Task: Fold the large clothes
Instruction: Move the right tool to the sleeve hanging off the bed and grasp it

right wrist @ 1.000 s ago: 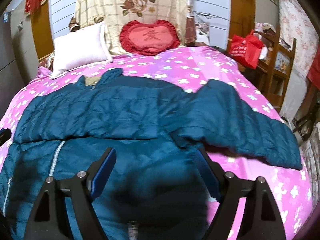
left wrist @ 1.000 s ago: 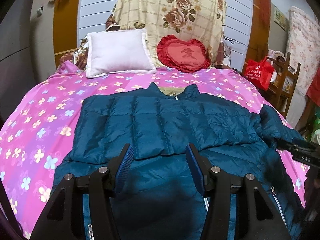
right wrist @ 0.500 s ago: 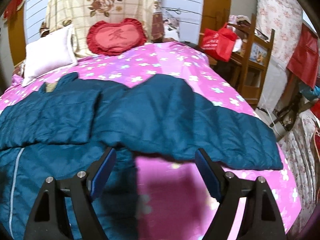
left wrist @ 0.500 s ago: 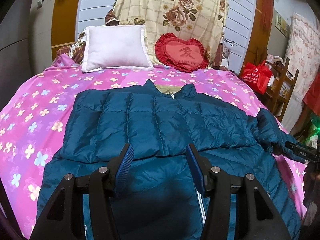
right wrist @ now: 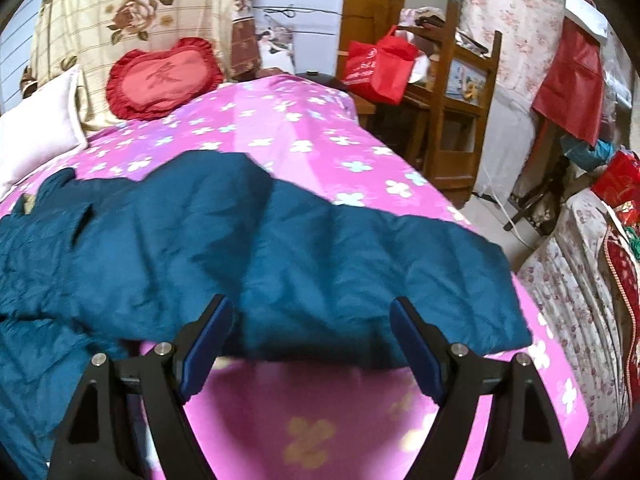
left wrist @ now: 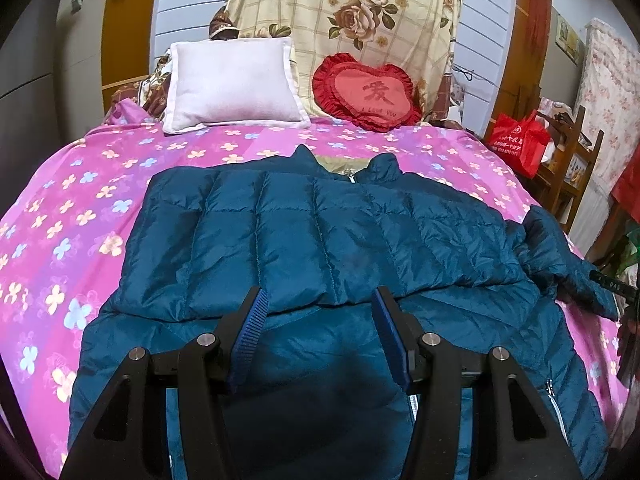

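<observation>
- Left hand-held gripper hovers open over the blue jacket.
- Right hand-held gripper gapes empty near its outstretched sleeve; the slick fabric, somewhat blurred, might slip.

I see one dark teal quilted down jacket spread flat on the bed, collar toward 12 o'clock with the zipper pull showing at the neck. One sleeve is folded across the chest, lying over the body toward 3 o'clock. Lower body panel sits at 6 o'clock, zipper line visible. In my right wrist view the other sleeve stretches out toward 3 o'clock, flat, its cuff end near the bed edge.
</observation>
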`<state>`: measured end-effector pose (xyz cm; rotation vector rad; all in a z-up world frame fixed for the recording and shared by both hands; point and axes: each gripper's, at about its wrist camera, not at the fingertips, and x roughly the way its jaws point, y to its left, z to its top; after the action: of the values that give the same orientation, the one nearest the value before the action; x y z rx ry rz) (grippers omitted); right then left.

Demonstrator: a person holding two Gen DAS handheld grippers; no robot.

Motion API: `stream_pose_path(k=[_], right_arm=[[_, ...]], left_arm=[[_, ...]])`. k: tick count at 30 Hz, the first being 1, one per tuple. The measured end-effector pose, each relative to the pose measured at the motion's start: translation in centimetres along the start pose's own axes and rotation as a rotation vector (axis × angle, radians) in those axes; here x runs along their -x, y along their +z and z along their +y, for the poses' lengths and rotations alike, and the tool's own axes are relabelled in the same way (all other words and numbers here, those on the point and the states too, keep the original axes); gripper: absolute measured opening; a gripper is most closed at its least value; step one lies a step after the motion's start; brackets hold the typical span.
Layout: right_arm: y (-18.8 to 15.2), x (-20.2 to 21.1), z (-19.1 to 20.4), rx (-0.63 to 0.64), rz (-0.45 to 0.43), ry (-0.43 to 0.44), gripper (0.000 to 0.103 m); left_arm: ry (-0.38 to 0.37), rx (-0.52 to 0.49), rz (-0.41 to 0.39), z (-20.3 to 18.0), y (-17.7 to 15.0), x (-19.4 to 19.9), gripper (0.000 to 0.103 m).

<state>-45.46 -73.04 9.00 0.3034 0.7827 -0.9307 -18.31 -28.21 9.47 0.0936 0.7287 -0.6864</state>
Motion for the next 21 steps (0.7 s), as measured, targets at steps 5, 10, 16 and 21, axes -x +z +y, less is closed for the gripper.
stream_pose_path(k=[5,10,16,21], right_arm=[[0.5,-2.0,-4.5,-0.055,0.005,-0.085,0.084],[0.6,-4.5,-9.6,-0.134,0.038,-0.171,0.084],[0.3,-6.4,-14.9,-0.226,0.056,-0.217,0.084],[-0.4,-8.3,-17.5,-0.283,0.091,-0.189,0.091]], left_arm=[[0.006,0.004,0.019,0.4,-0.1,-0.7,0.036],[0.014,0.013,0.035,0.7,-0.2,-1.3,0.036],[0.022,0.008,0.053,0.8,-0.5,-2.0,0.036],[0.025,0.003,0.064,0.7,-0.7,-2.4,0.036]])
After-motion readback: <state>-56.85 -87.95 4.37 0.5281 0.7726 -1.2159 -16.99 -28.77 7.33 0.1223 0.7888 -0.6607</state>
